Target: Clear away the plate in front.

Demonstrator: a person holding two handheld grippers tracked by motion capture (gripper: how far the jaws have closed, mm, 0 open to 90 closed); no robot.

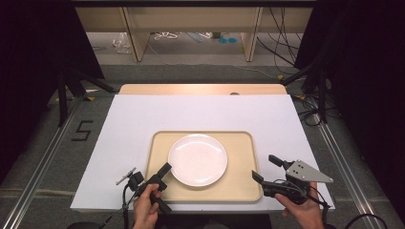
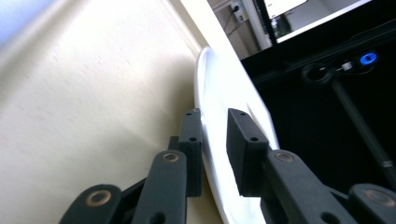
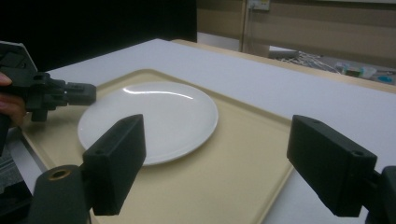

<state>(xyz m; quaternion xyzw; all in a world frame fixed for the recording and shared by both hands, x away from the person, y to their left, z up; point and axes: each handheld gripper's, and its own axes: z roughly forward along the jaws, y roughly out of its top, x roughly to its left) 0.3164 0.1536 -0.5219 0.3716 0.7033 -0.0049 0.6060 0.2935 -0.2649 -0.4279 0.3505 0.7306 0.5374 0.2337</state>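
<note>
At the near left of the desk (image 1: 119, 124), my left gripper (image 1: 162, 172) has its jaws pinched on the near-left rim of the white plate (image 1: 197, 159), one jaw above the lip and one under it, as the left gripper view shows, with little gap left. The plate lies flat in the middle of the beige tray (image 1: 241, 143), which sits on the white desk toward its near edge. The risk, as I judge it, is the thin hold: glazed china gripped only at the lip could slide out or swing down if I lift fast, and its far edge could knock the tray's raised wall. Tilting it could also drag the lower jaw along the tray floor. Bare tray runs all round the plate, widest to its right; beyond the tray the desk is bare to the far edge. At the right, my right gripper (image 1: 270, 168) hovers with its jaws spread wide and holding nothing, just off the tray's near-right corner, near the desk's front edge and apart from the plate.
</note>
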